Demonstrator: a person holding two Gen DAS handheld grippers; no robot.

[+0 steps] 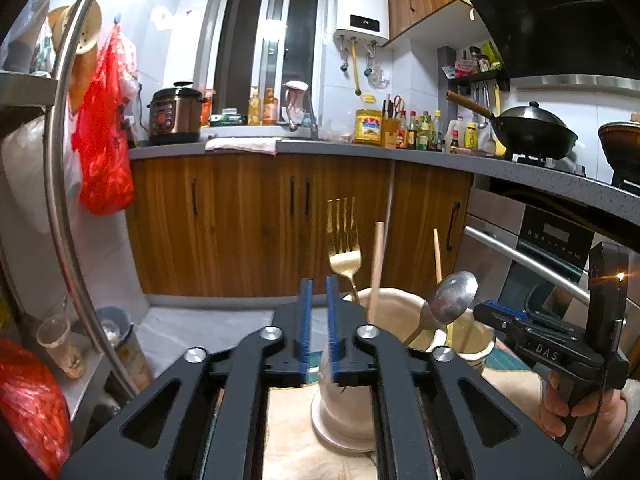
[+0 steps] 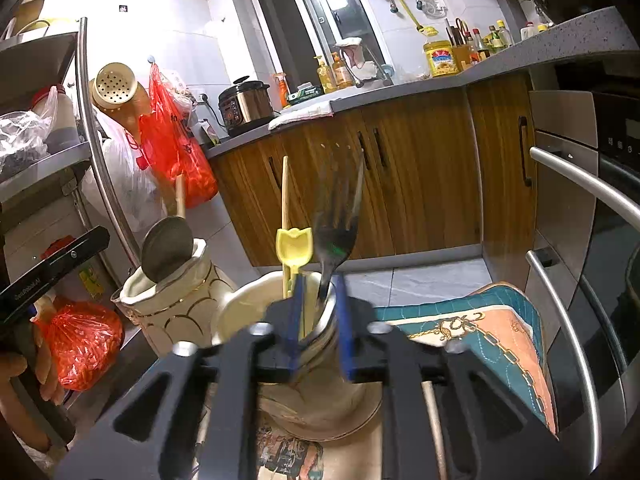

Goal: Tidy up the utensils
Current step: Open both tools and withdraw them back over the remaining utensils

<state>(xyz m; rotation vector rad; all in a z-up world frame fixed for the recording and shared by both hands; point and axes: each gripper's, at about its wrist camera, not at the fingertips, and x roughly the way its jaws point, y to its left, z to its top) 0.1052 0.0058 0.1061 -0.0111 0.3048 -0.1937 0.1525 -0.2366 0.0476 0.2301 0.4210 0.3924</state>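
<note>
Two cream utensil holders stand on a patterned cloth. In the left wrist view, the near holder (image 1: 344, 412) sits under my left gripper (image 1: 319, 284), whose blue fingers stand slightly apart with nothing between them. The holder behind it (image 1: 400, 304) has a gold fork (image 1: 345, 248), wooden chopsticks (image 1: 376, 268) and a steel spoon (image 1: 456, 296). In the right wrist view, my right gripper (image 2: 320, 316) is open around the rim of a holder (image 2: 256, 308) containing a fork (image 2: 336, 236), a yellow-tipped utensil (image 2: 294, 246) and a chopstick (image 2: 285, 196). The other holder (image 2: 168, 300) carries a spoon (image 2: 166, 246).
A teal and orange cloth (image 2: 500, 332) lies at the right. An oven handle bar (image 2: 584, 184) is close on the right. A metal rack post (image 2: 90, 132) and red plastic bags (image 2: 84, 344) stand at the left. Wooden cabinets (image 1: 260, 220) are behind.
</note>
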